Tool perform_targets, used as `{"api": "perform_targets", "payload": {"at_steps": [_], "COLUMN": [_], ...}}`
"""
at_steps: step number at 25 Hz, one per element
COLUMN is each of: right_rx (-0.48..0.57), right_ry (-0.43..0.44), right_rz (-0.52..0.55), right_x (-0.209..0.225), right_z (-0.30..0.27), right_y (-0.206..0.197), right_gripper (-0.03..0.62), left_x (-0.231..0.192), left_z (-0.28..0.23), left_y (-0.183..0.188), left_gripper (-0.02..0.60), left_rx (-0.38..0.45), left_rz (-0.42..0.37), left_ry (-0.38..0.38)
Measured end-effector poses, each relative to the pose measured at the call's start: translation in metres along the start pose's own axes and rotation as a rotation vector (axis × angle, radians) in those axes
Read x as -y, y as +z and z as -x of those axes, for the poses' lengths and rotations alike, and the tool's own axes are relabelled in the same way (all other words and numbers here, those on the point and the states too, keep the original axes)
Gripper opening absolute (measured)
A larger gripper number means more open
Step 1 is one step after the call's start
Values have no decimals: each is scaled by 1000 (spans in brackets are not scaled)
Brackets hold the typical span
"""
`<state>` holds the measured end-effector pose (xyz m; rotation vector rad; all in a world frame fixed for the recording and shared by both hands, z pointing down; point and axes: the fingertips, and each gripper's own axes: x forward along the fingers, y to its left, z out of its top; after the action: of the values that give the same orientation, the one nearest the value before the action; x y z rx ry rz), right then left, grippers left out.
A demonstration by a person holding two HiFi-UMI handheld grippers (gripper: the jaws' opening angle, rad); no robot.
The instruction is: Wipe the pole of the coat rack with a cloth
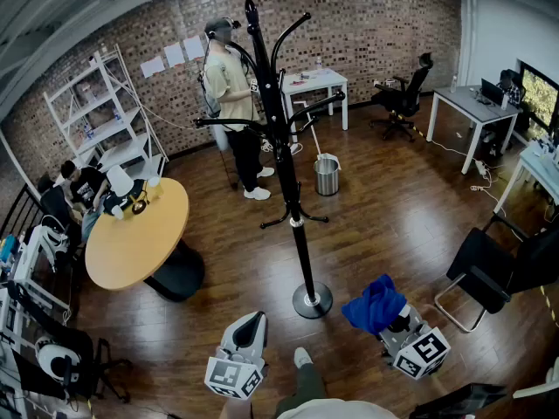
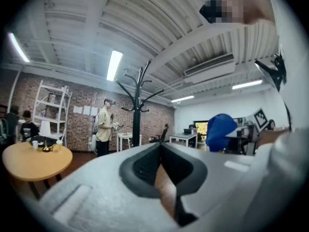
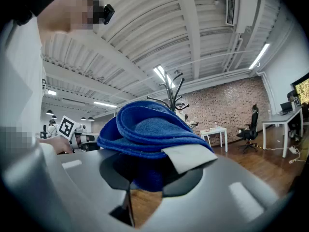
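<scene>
A blue cloth (image 1: 376, 302) is held clenched in the right tongs (image 1: 395, 325). In the right gripper view it is seen bunched in thick folds over the tips, with a pale label (image 3: 188, 157) lying at its edge. The left tongs (image 1: 251, 325) are closed, and nothing is held between them. The coat rack (image 1: 278, 138) is found ahead of both tongs, with its round base (image 1: 312, 302) set on the floor between them. Its black pole (image 1: 301, 251) is not yet touched by the cloth.

The cloth is judged to be soft, light and limp, so it may be expected to drape and to slip unless a thick fold is pinched. A loose part is best left free to be wrapped about the pole. The pole is judged to be stiff and smooth. Because the rack is tall on a small base, it may be rocked if it is pushed sideways, and it could be steadied low on the pole by the left tongs.

Well beyond the rack from the tongs, a metal bin (image 1: 327, 175) is seen, with a long pale handle (image 1: 313, 133) standing in it. What else is held in it cannot be told.
</scene>
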<state>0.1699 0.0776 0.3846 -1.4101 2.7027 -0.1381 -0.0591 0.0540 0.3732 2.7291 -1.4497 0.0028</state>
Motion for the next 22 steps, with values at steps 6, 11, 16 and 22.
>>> {"api": "perform_targets", "payload": {"at_steps": [6, 11, 16, 22], "right_rx": [88, 77, 57, -51], "right_ry": [25, 41, -53, -27], "right_rz": [191, 175, 163, 82], "right_x": [42, 54, 85, 84], "right_z": [-201, -339, -390, -406], "right_y": [148, 267, 299, 225], "right_gripper": [107, 107, 108, 107], "left_x": [-72, -120, -135, -148], "left_z": [-69, -104, -114, -121], "left_y": [91, 89, 66, 58], "left_gripper": [0, 0, 0, 0], "left_rx": [168, 103, 78, 52], "left_rz": [-54, -52, -28, 21], "left_ry": [-97, -132, -122, -96]}}
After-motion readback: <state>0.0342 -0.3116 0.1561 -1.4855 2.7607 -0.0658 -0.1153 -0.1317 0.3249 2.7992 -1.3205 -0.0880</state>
